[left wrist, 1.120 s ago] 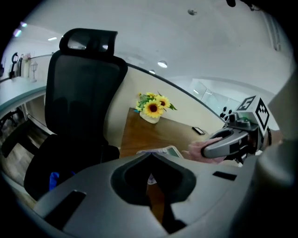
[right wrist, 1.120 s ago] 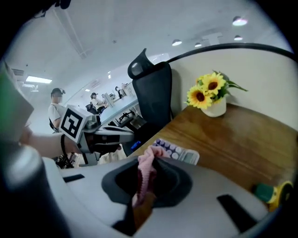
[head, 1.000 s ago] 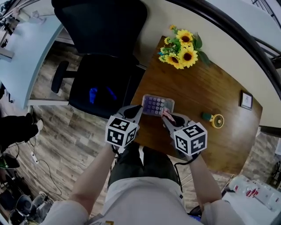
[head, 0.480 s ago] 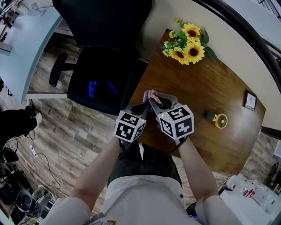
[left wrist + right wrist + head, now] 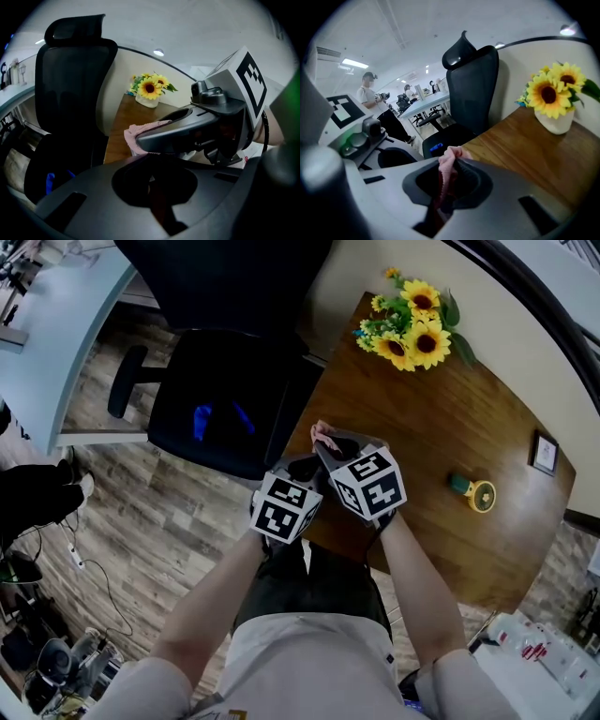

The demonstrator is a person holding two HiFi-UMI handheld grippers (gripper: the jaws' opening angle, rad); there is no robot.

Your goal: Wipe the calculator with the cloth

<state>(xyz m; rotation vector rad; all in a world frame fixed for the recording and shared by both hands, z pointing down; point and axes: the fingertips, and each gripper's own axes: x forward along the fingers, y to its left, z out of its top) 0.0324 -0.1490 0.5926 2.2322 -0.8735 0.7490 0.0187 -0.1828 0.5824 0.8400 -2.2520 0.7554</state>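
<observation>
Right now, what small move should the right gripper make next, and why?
Probably sweep the right gripper toward the middle of the table, dragging the cloth along. Its jaws are shut on the cloth, which sits at the table edge beside the chair; going further that way would leave the wood. The calculator does not show clearly, so this is a loose guess.

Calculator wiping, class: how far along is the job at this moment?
Done: the pink cloth is picked up, pinched in the right gripper. In hand: that gripper hangs at the wooden table's edge, the left gripper shut beside it. Left: unclear, since the calculator is hidden beneath them.
</observation>
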